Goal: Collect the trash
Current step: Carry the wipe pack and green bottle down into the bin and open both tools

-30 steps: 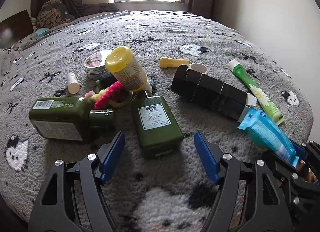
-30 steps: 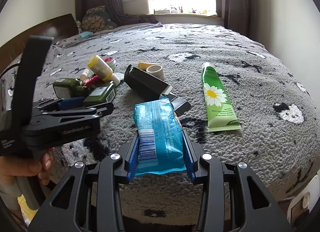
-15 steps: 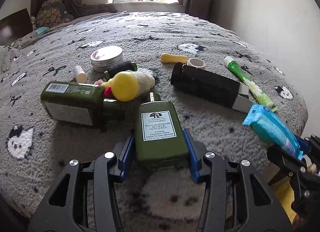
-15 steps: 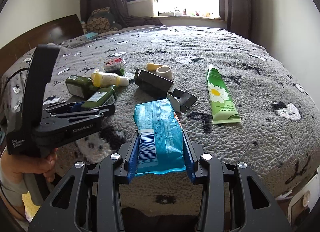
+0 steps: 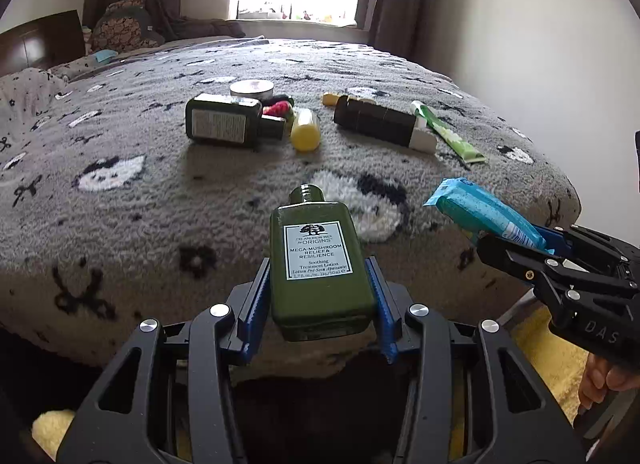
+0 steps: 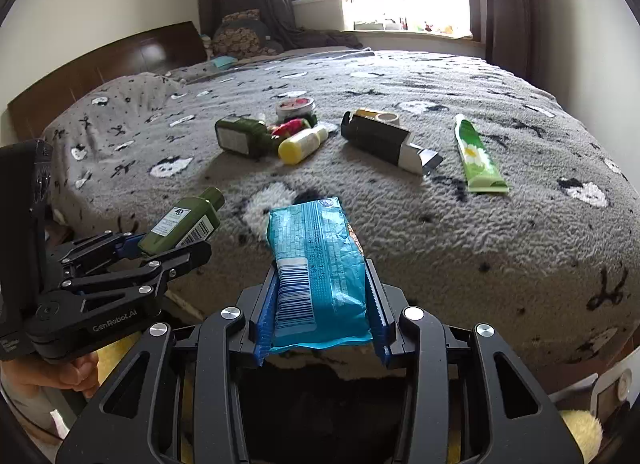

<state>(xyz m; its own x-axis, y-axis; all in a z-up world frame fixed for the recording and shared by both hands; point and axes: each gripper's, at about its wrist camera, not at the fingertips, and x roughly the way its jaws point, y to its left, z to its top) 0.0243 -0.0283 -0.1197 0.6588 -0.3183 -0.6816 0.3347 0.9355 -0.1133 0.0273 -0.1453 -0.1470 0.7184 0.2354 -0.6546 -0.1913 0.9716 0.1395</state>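
In the left wrist view, a green bottle (image 5: pixel 319 268) is clamped between the blue pads of the left gripper (image 5: pixel 319 296), its neck pointing away over the near edge of the bed (image 5: pixel 160 192). At right, the right gripper (image 5: pixel 516 242) is seen holding a blue packet (image 5: pixel 480 212). Farther back on the blanket lie a 2nd green bottle (image 5: pixel 224 122), a yellow-capped bottle (image 5: pixel 305 132), a tin (image 5: pixel 253 88), a black box (image 5: pixel 380 122) and a green tube (image 5: pixel 448 134).

In the right wrist view, the blue packet (image 6: pixel 318 264) is gripped on both sides by the right gripper (image 6: pixel 320 304), barcode up, in front of the bed (image 6: pixel 520 224). At left, the left gripper (image 6: pixel 168 244), held by a hand (image 6: pixel 52 374), is closed on the green bottle (image 6: pixel 184 222). The black box (image 6: pixel 384 136) and green tube (image 6: pixel 478 156) are seen lying apart on the blanket.
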